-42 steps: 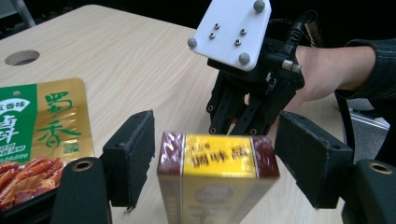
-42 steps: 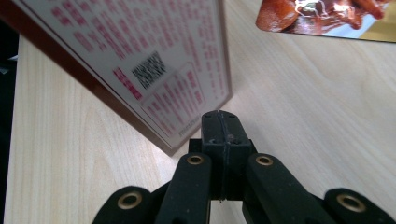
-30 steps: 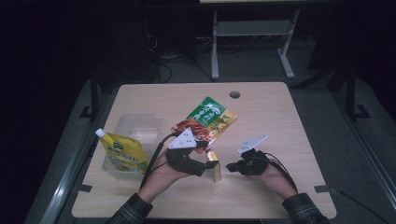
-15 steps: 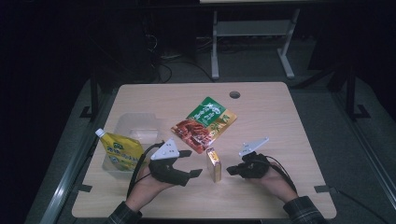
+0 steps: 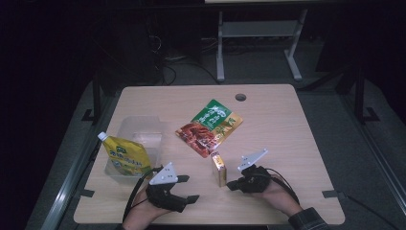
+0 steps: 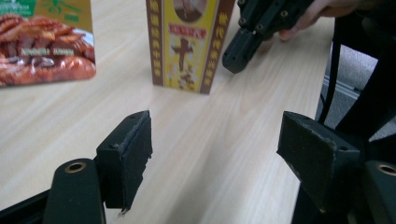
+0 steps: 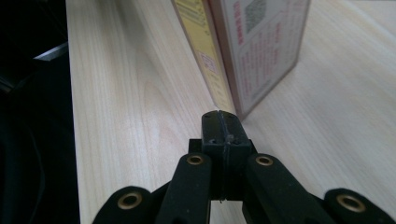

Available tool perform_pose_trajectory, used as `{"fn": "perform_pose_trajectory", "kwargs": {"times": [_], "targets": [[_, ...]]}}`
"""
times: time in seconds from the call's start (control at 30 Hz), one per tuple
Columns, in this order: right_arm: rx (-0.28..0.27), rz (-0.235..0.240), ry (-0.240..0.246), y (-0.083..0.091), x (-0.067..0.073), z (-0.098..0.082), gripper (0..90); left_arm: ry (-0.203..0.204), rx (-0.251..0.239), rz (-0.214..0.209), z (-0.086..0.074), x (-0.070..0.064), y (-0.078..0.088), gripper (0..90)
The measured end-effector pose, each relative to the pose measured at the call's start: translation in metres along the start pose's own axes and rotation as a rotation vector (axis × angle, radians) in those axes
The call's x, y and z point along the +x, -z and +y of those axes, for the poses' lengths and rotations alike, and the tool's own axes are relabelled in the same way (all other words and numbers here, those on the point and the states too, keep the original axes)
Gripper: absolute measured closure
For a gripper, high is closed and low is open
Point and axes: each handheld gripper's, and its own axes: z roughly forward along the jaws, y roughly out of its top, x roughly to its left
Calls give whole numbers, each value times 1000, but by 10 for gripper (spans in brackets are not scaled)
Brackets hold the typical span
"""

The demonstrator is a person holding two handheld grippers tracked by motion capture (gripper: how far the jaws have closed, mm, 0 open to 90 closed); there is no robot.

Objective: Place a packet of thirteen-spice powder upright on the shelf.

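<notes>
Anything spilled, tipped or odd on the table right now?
Nothing spilled or damaged. The small box stands upright between the grippers. The yellow pouch leans on the clear tub rather than sitting inside it, and the snack bag lies flat, skewed to the table edge.

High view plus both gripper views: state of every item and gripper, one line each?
small box: upright on the table, free of both grippers
left gripper: open, nothing between its pads
right gripper: shut, empty, tips just short of the box
red-green pouch: lying flat
yellow spouted pouch: capped, leaning at the tub
clear tub: lidless, looks empty
</notes>
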Motion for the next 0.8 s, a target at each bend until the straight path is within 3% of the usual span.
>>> {"fn": "perform_pose_trajectory", "kwargs": {"times": [0.03, 0.33, 0.8], "targets": [[11, 1, 3, -4, 0, 1, 899, 15, 4, -3, -2, 0, -1, 254], [6, -13, -16, -5, -4, 3, 899, 14, 15, -3, -4, 3, -3, 254], [-18, -79, -39, -5, -20, 7, 899, 13, 21, -7, -5, 5, -4, 254]]}}
